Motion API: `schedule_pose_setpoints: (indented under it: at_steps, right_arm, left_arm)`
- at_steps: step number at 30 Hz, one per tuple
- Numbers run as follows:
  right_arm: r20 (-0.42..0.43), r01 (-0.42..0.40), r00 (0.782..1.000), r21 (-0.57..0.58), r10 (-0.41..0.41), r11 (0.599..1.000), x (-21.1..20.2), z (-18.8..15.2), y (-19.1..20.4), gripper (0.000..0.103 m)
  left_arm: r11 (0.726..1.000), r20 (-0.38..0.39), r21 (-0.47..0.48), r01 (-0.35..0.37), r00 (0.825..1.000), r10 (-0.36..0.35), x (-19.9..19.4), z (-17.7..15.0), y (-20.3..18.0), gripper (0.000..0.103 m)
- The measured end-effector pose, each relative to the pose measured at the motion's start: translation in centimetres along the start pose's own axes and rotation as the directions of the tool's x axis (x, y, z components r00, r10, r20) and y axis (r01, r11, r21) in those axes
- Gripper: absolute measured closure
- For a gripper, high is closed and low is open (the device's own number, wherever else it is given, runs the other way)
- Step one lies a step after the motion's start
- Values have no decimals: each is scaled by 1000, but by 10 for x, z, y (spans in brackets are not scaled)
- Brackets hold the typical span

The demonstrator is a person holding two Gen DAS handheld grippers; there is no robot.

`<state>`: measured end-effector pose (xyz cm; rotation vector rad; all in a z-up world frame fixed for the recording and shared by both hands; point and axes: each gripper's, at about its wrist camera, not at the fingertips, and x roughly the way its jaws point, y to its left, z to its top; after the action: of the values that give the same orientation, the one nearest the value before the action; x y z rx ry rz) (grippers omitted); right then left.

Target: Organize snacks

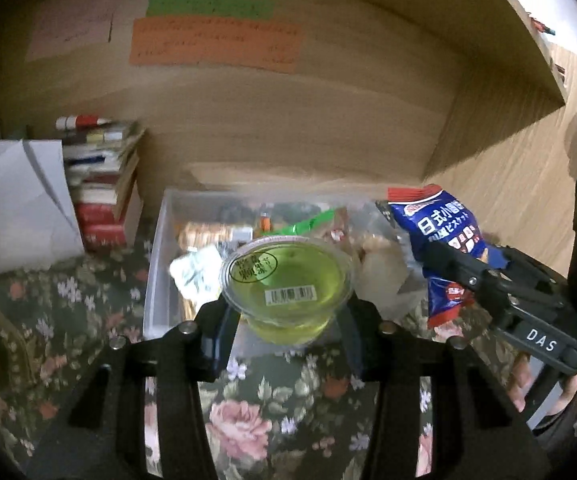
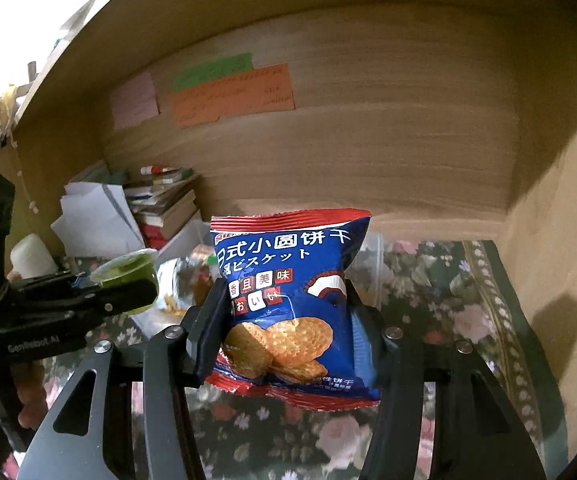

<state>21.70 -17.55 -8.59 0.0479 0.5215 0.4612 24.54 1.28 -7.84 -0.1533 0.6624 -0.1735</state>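
My left gripper (image 1: 286,312) is shut on a clear cup of green jelly (image 1: 288,280) and holds it over the near end of a clear plastic bin (image 1: 156,264) that holds several snacks. My right gripper (image 2: 288,312) is shut on a blue and red biscuit bag (image 2: 288,300) and holds it upright above the floral cloth. The bag also shows in the left wrist view (image 1: 444,240), at the bin's right side. The jelly cup also shows in the right wrist view (image 2: 128,272), left of the bag.
A floral cloth (image 1: 248,412) covers the desk. A stack of books (image 1: 100,184) and white paper (image 1: 12,216) sit at the back left. Wooden walls enclose the back and right (image 2: 548,240). Coloured notes (image 1: 216,44) hang on the back wall.
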Motion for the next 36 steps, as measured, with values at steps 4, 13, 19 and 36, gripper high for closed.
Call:
schedule_pose_setpoints:
  at_steps: [4, 13, 19, 36]
  right_arm:
    - [-23, 9, 1000, -14, -10, 1000, 19, 7, 3, 53]
    - [-81, 14, 997, -42, -18, 999, 59, 9, 7, 53]
    - [-87, 33, 995, -82, -40, 996, 64, 7, 11, 52]
    - [-45, 45, 998, -54, -47, 998, 17, 17, 6, 29]
  left_arm:
    - [1000, -10, -2, -20, 1000, 20, 12, 6, 0, 57]
    - [999, -74, 4, -37, 997, 37, 45, 3, 2, 57]
    - [996, -63, 59, -62, 996, 66, 54, -2, -3, 56]
    - [996, 56, 48, -73, 996, 70, -9, 6, -3, 32]
